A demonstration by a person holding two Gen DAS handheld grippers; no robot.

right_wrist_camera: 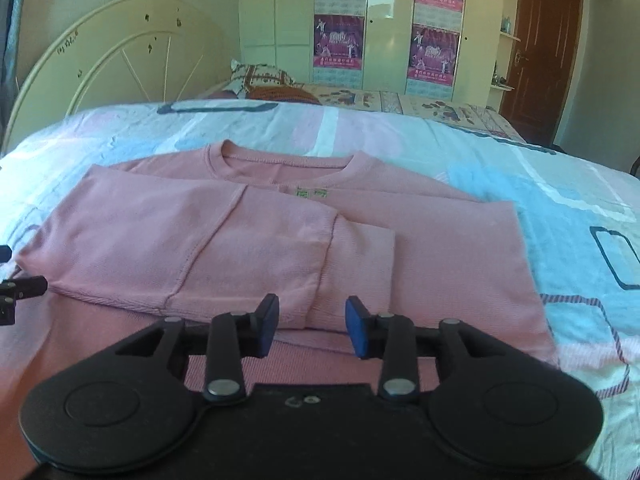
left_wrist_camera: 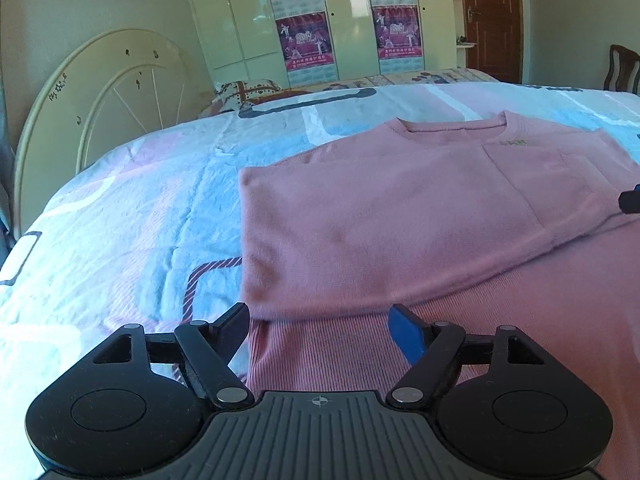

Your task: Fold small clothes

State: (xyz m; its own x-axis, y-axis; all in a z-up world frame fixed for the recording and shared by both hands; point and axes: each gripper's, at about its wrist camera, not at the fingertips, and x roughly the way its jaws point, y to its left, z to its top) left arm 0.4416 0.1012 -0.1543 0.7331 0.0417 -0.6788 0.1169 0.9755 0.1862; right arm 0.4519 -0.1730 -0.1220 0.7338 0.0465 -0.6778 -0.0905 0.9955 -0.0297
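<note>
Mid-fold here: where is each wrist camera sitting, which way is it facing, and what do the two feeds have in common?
Left wrist: behind the open left claw, angled down over the left side of the pink knit sweater; the right claw's tip pokes in at the right edge.
Right wrist: behind the open, empty right claw, above the sweater's folded sleeves; left claw at the left edge.
Shared: sweater, pastel patterned blanket, cream wardrobe with posters.

A bed [right_wrist_camera: 500, 184] with a pastel patterned blanket [left_wrist_camera: 132, 216] is filling the middle of both frames. A pink sweater [right_wrist_camera: 224, 240], sleeves folded across its front, is lying flat on the blanket. A patterned pillow [right_wrist_camera: 260, 76] is resting at upper centre.
</note>
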